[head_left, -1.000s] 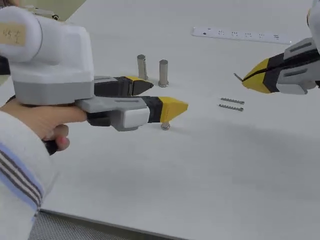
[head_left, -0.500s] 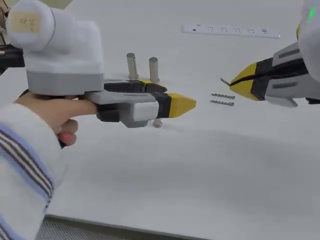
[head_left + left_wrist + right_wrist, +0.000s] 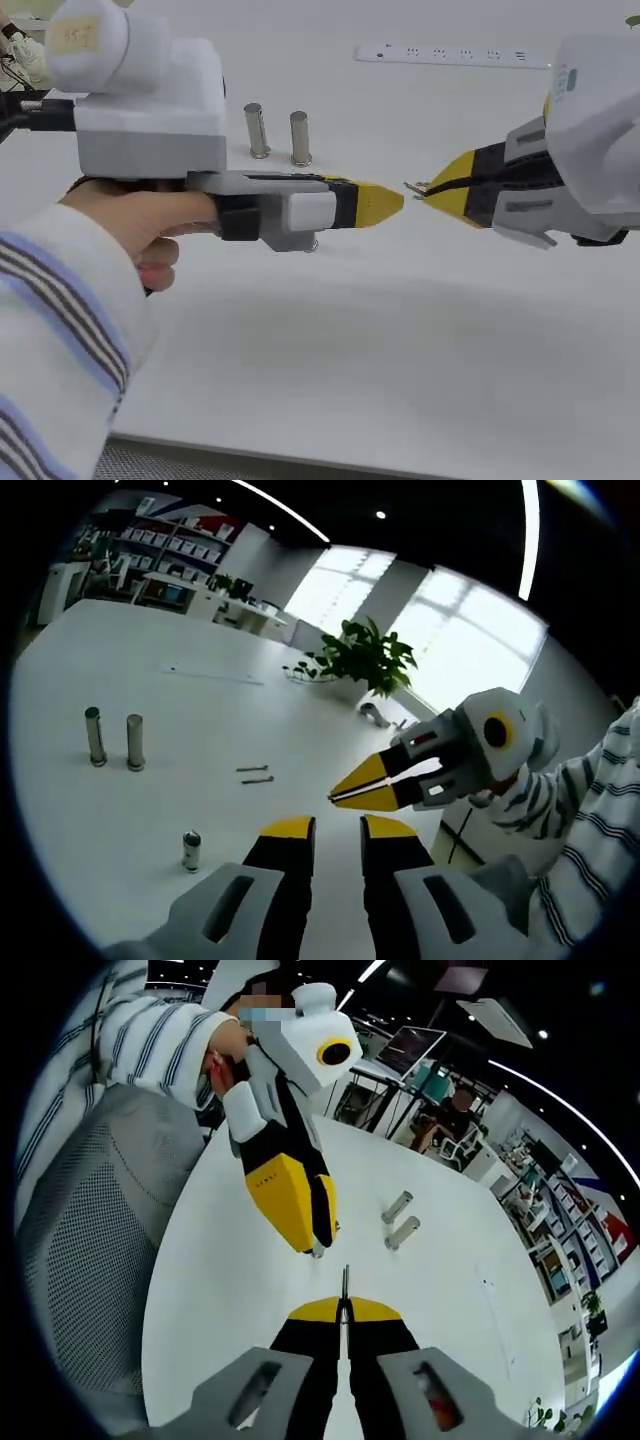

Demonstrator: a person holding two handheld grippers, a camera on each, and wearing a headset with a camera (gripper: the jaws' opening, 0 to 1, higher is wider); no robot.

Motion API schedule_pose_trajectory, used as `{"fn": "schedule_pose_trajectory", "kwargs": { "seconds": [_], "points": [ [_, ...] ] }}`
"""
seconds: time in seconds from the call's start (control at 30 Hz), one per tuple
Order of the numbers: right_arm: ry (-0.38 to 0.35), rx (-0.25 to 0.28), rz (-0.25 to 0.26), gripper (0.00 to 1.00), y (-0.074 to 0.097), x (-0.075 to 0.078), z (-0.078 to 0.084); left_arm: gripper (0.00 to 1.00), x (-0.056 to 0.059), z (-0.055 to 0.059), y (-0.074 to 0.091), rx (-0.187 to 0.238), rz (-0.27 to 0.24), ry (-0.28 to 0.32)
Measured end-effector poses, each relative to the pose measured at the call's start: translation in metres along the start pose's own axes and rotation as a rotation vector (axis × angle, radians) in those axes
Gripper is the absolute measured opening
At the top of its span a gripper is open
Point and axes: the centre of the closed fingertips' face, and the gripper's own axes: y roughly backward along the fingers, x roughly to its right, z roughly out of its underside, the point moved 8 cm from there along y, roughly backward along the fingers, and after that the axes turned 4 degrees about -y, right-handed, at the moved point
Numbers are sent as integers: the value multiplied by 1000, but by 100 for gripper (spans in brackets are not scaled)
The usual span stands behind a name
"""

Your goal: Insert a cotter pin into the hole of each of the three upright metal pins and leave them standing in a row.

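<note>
Two upright metal pins (image 3: pixel 257 130) (image 3: pixel 299 138) stand side by side at the back of the white table (image 3: pixel 330 340). A third, shorter-looking pin (image 3: pixel 190 850) stands nearer, mostly hidden under my left gripper (image 3: pixel 385 200), which is open and holds nothing. My right gripper (image 3: pixel 425 190) is shut on a thin cotter pin (image 3: pixel 345 1285) that sticks out past its tips. The two grippers' tips nearly meet above the table. Two more cotter pins (image 3: pixel 254 774) lie flat to the right of the upright pins.
A white power strip (image 3: pixel 440 56) lies along the far side of the table. A striped sleeve (image 3: pixel 60 330) covers the lower left of the head view. The table's near edge (image 3: pixel 300 460) runs along the bottom.
My right gripper has moved left with the cotter pin until its tip is close to the left gripper's tip. The left gripper has edged right and slightly up.
</note>
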Motion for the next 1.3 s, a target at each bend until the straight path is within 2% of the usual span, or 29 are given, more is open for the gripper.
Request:
{"fn": "schedule_pose_trajectory", "kwargs": {
  "seconds": [0.2, 0.47, 0.9, 1.17, 1.3],
  "points": [
    [28, 11, -11, 0, -3, -8, -7, 12, 3, 2, -4, -2, 16, 36],
    [42, 23, -13, 0, -3, -13, -13, 10, 6, 4, -6, -3, 22, 53],
    [23, 40, -22, 0, -1, -18, -16, 2, 10, 6, -6, -4, 19, 78],
    [24, 38, -27, 0, 1, -20, -17, 0, 4, 6, -6, -11, 16, 84],
    [23, 38, -24, 0, 0, -20, -17, 0, 6, 7, -7, -9, 13, 81]
  ]
}}
